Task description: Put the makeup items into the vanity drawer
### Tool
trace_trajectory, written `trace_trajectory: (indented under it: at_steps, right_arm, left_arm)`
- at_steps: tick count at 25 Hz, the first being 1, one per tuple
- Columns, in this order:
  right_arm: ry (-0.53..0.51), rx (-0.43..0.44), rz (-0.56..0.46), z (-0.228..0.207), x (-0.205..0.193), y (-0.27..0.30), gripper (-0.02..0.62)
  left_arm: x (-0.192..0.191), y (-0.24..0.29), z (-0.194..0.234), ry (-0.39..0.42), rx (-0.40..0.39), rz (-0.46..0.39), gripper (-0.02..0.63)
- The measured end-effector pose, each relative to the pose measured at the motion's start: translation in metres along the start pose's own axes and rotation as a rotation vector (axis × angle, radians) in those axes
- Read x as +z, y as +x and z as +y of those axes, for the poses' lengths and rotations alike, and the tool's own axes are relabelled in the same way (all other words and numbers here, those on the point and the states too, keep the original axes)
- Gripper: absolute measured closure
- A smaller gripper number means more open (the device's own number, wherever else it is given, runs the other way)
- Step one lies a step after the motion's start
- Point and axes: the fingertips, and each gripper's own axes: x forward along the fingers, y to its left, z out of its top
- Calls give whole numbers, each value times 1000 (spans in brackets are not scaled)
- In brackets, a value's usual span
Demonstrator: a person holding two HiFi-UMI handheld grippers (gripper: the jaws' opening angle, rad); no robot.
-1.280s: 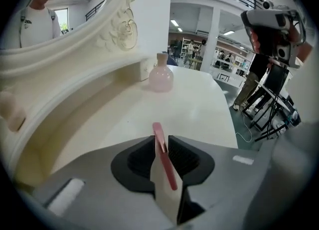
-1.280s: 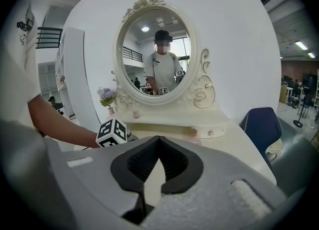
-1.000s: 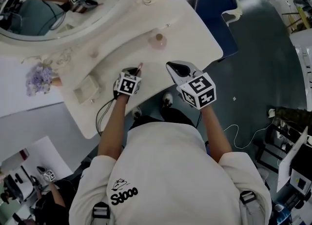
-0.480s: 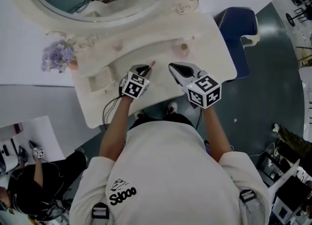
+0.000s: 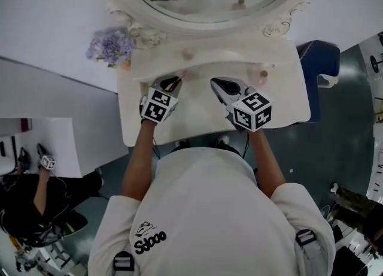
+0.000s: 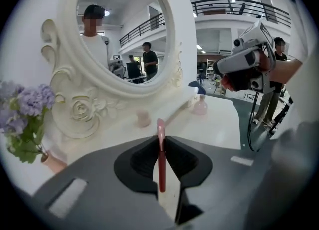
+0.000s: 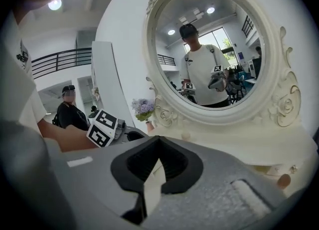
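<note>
Left claw (image 6: 161,139) pinches a slim pink makeup stick (image 6: 161,171) over the vanity top (image 5: 197,116), so the shut, empty right claw (image 5: 220,84) should open the drawer first.

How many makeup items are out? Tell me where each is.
3. A pink stick clamped in the left gripper; a small pink jar on the shelf under the mirror; a pink bottle at the vanity top's right end. More may be hidden.
</note>
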Motion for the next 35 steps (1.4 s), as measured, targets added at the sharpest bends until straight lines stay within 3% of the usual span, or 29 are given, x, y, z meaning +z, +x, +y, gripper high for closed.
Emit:
trace_trajectory:
  at_steps: [8,12,19,24,27,32,35]
  right_arm:
    - [-8,6,17,34,6,48,592]
    - [-7,-28,21,46,4,58,592]
    - [-16,-153,44,56,-7,58,592]
    - [60,-235,31,58,-12,48,592]
    - [17,-278,65,62,-14,48,592]
    - [-61,-313,114,68,-22,53,592]
    - [-72,-321,121,67,-22,58,592]
  left_arm:
    - [-59,-35,57,-68,-31,86,537]
    - [-84,-29,64,-18,-90,161,537]
    - [-127,-4,48,79,-263,329,537]
    - [-145,6,36,118,-338,419,537]
    - [-155,7,37,151,-349,474,537]
    - [-156,5,31,146,-373,482,535]
    - [-152,5,34,149,-350,435,522]
